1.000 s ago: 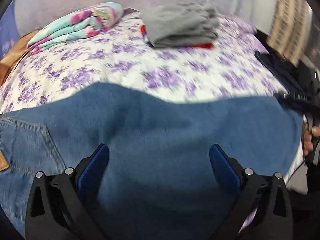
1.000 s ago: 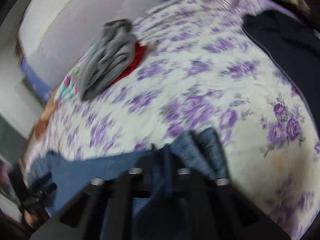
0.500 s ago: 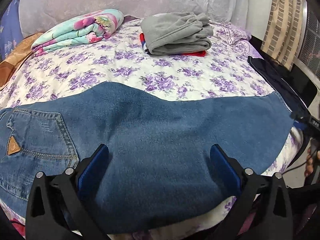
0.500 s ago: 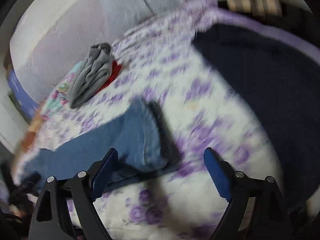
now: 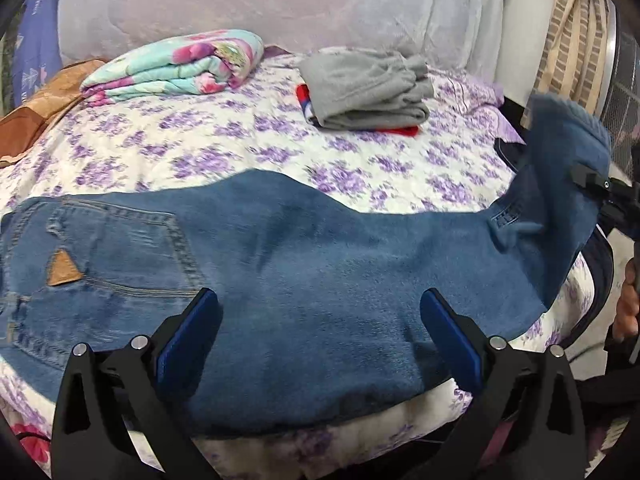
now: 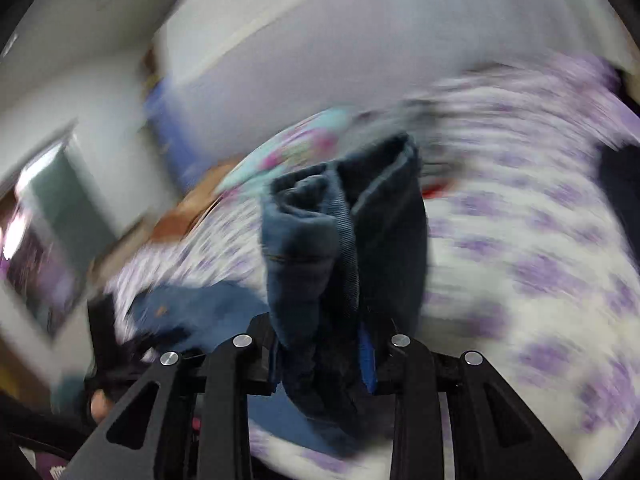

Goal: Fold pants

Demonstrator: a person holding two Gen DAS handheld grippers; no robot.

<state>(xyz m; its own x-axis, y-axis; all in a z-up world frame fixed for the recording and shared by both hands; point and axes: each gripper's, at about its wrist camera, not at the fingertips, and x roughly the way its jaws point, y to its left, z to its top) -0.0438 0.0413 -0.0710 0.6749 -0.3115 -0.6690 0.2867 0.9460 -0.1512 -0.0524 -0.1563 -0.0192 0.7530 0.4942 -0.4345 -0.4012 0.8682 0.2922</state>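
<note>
1. Pants [image 5: 304,264]: one pair of blue jeans, laid lengthwise across the near edge of the bed [image 5: 224,148] in the left wrist view, waist end at 9 o'clock, leg end at 3 o'clock.
2. One back pocket [image 5: 120,248] shows at 9 o'clock, with one tan triangular patch [image 5: 64,270] on it.
3. At 10 o'clock, one brown cushion [image 5: 36,116] sits at the bed's far left edge.
4. At 11 o'clock lies one folded floral blanket [image 5: 176,64], turquoise and pink, well apart from the jeans.
5. Left gripper [image 5: 320,332]: one, hovering low over the middle of the jeans, pointing toward 12 o'clock; its jaws are spread wide and grasp nothing, blue pads on either side of bare denim.
6. At 12 to 1 o'clock sits one stack of folded clothes: a grey garment [image 5: 368,88] on top of a red one [image 5: 404,130].
7. At 3 o'clock the leg end [image 5: 560,184] is lifted off the bed and curls upward.
8. Right gripper [image 6: 320,360]: one, seen from its own blurred camera; its jaws are clenched on the bunched cuffs [image 6: 344,248], which stand up toward 12 o'clock between the fingers.
9. In the left wrist view one bare hand [image 5: 628,300] shows at the 3 o'clock edge, beside the black gripper body.
10. One dark navy garment [image 6: 620,184] lies at the bed's right edge, at 2 o'clock in the right wrist view.
</note>
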